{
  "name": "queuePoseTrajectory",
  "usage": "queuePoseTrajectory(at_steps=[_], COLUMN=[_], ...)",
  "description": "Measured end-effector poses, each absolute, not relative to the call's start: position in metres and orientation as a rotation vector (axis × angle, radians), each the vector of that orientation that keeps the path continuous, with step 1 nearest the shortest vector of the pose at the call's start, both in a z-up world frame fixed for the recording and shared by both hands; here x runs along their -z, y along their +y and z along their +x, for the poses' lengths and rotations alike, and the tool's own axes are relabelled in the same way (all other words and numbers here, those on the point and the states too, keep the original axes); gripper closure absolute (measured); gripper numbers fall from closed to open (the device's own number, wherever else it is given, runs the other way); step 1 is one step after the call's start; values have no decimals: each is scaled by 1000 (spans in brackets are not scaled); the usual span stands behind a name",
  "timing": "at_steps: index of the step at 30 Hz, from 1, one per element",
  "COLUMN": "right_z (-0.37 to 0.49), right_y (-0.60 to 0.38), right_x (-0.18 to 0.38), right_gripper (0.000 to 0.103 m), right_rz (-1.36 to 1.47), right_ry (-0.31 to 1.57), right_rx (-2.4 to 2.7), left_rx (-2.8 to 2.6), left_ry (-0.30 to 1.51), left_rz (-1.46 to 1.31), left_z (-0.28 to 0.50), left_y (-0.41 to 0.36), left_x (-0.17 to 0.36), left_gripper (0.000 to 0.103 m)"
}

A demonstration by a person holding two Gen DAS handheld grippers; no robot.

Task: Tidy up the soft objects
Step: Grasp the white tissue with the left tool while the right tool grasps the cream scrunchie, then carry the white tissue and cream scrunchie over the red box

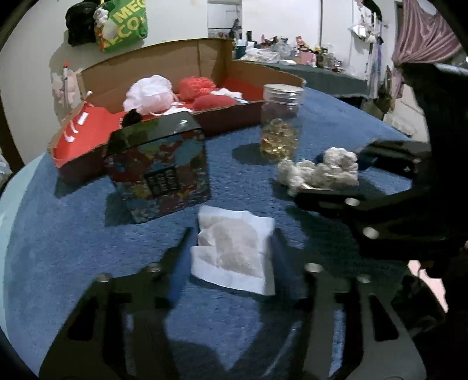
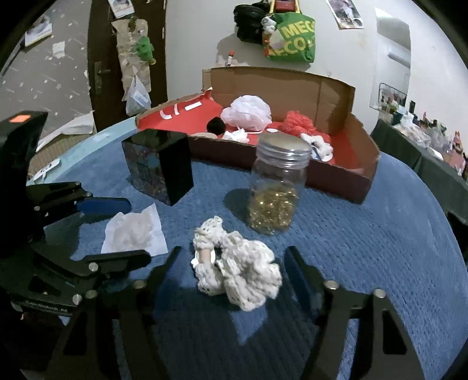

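A white folded tissue packet lies on the blue cloth between the fingers of my open left gripper; it also shows in the right wrist view. A cream crocheted bundle lies between the fingers of my open right gripper; it also shows in the left wrist view. A cardboard box with a red lining holds a white mesh puff, red puffs and white cloth.
A dark patterned tin stands in front of the box. A clear jar with gold beads and a lid stands right of it. A green bag hangs on the wall. A cluttered table is behind.
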State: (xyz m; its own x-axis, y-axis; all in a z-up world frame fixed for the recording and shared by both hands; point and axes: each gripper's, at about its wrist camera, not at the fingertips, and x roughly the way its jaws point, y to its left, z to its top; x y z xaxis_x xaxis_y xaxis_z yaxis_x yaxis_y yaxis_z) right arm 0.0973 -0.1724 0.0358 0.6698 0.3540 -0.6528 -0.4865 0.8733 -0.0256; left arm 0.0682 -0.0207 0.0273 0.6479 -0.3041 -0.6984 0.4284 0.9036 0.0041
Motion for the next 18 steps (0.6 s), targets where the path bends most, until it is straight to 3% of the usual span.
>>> queuePoseTrajectory(at_steps=[2, 5, 18], right_z=[99, 95, 83], right_y=[-171, -171, -177], right_x=[-33, -31, -46], right_gripper=[63, 79, 81], right_rz=[-183, -159, -94], right_ry=[702, 704, 668], right_rx=[-514, -556, -582], left_rx=[423, 428, 461], left_ry=[747, 728, 713], left_rz=[176, 159, 141], left_z=[66, 62, 57], left_y=[-22, -23, -26], left_x=[-28, -32, -41], left_gripper=[72, 79, 81])
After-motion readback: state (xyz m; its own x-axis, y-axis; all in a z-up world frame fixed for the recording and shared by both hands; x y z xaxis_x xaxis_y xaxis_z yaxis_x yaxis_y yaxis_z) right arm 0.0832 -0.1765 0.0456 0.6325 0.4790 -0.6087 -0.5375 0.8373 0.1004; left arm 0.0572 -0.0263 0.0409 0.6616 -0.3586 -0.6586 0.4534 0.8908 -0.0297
